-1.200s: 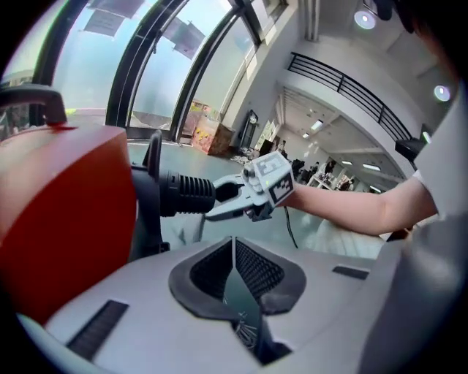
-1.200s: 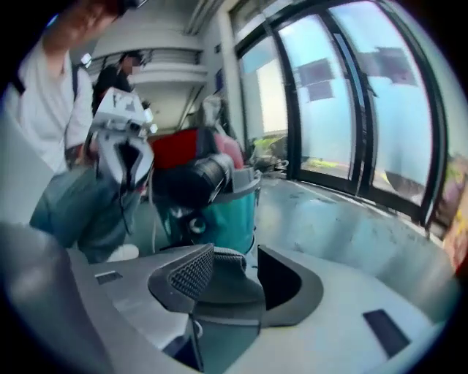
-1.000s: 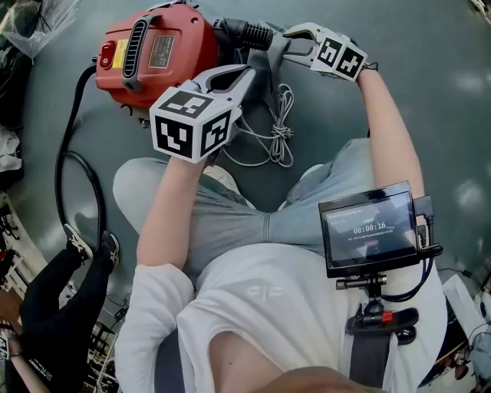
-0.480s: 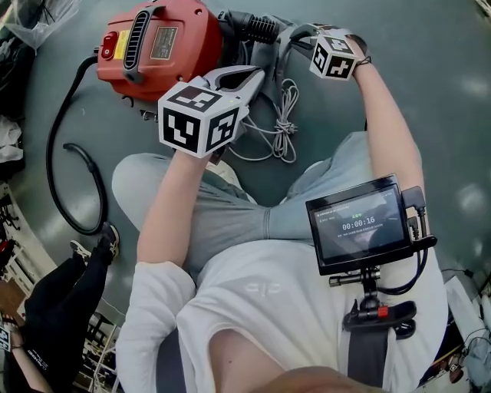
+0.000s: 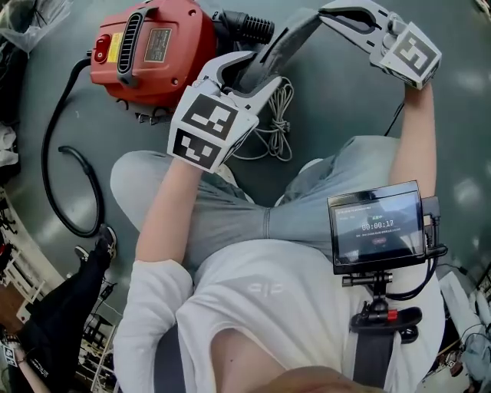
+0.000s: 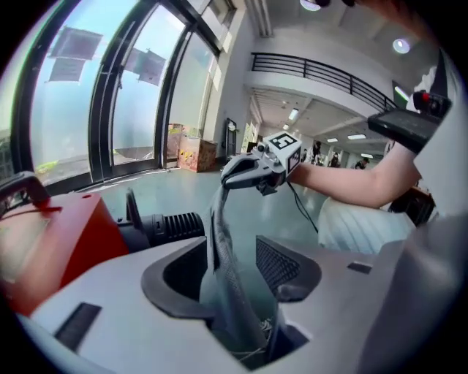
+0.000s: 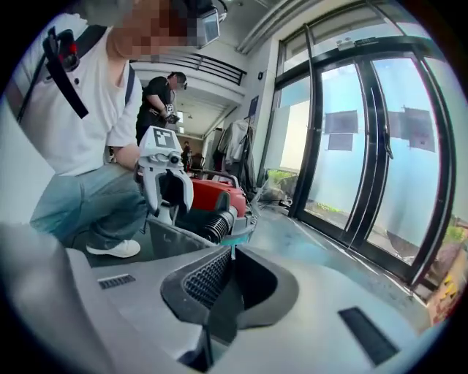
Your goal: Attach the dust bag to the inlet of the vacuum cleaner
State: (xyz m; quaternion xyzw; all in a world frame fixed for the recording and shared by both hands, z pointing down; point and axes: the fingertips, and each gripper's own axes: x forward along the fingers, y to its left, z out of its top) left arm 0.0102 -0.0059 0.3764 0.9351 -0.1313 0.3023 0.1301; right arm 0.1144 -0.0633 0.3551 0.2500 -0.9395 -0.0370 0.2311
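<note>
- The right hand-held gripper is clenched on one end of the grey dust bag. It holds that end up at the top of the head view.
- In the right gripper view the jaws are together, with dark cloth pinched between them.
- The left hand-held gripper is released. Its jaws have just been opening, and they stand wide apart with the bag's lower length running loose between them.
- The bag hangs as a taut strip between the two tools. In the head view its long axis runs from about 2 o'clock down to 8 o'clock.
- The black ribbed inlet sticks out of the red vacuum cleaner toward 3 o'clock.
- From the left hand-held gripper the inlet lies at about 12 o'clock and near. From the right one it lies at about 9 o'clock and farther off, so the left hand is the nearer.
- I judge that the coming move turns on swinging the bag's free part toward that neck and lining it up with the neck's axis.
- The left gripper view shows the open gap on each side of the cloth, which the head view hides behind the marker cube. It also shows the inlet at its 10 o'clock.
- The right gripper view alone confirms the pinch.
- Only the head view shows the white cord on the floor under the bag.
- No view shows the bag's opening clearly.
</note>
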